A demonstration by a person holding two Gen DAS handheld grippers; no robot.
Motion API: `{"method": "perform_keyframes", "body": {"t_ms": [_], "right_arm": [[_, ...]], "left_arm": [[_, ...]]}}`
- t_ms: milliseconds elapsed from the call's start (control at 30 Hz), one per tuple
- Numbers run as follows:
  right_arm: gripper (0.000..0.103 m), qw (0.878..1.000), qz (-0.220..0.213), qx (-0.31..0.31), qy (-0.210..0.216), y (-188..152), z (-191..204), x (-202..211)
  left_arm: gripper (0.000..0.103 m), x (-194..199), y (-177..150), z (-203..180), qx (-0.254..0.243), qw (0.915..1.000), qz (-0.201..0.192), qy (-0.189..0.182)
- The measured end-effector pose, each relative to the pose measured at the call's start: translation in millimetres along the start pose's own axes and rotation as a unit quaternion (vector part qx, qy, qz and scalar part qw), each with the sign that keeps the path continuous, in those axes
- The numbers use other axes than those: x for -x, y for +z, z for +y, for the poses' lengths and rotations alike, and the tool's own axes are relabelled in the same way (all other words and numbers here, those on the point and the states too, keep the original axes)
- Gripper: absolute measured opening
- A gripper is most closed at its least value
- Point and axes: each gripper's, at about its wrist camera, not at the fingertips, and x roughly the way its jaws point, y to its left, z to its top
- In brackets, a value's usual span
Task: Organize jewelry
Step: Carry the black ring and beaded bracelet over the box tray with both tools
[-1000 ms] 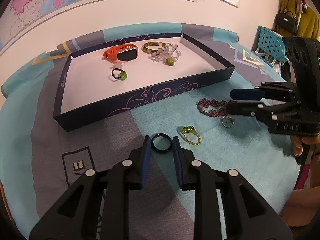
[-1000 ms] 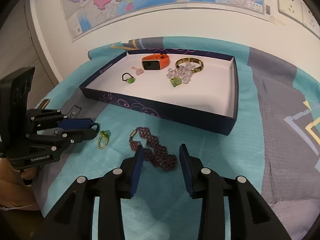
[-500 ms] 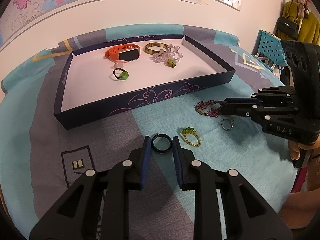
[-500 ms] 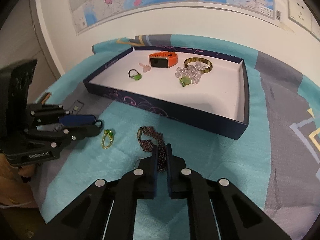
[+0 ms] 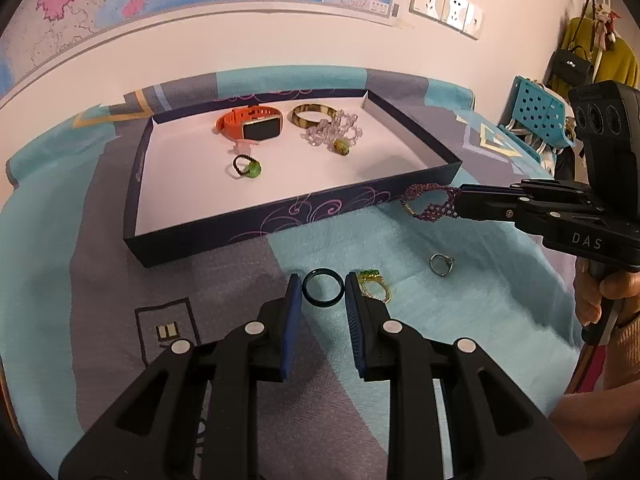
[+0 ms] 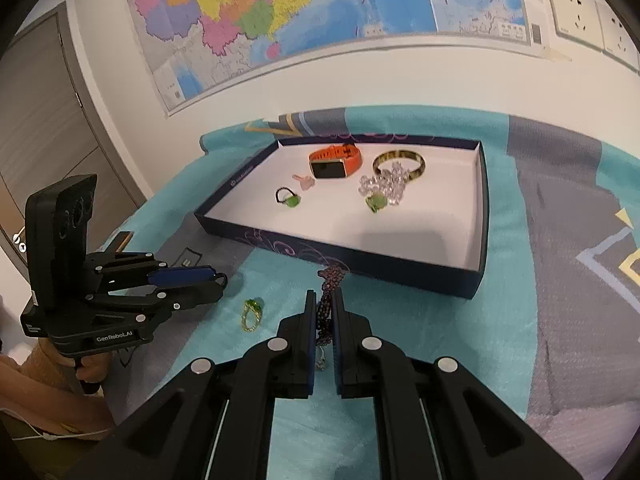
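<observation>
My left gripper is shut on a dark ring, pads against both sides of it, low over the cloth; in the right wrist view it is at the left. My right gripper is shut on a purple beaded bracelet, which hangs off the cloth just before the tray's near wall. The left wrist view shows the bracelet dangling from the right gripper. The dark blue tray with a white floor holds an orange watch, a gold bangle, a crystal bracelet and a green-stone ring.
A gold ring with green stones lies on the teal cloth right of my left fingers. A silver ring lies further right, under the right gripper. The tray's right half is bare. A wall with a map stands behind.
My right gripper has shut on the purple bracelet and lifted it off the cloth toward the tray, leaving the silver ring in plain sight. The left gripper and dark ring have stayed put.
</observation>
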Motion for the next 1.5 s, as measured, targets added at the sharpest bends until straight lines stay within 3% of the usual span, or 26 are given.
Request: {"method": "perform_keyframes", "body": {"t_ms": [533, 1500], "right_arm": [[0.006, 1.0, -0.025, 0.01, 0.003, 17.8, 6.5, 4.7], [0.006, 0.999, -0.03, 0.017, -0.003, 47.4, -1.2, -13.7]], "left_arm": [[0.023, 15.2, 15.3, -0.8, -0.006, 0.9996, -0.029, 0.003], [0.023, 0.7, 50.6, 12.1, 0.0, 0.9989, -0.043, 0.02]]}}
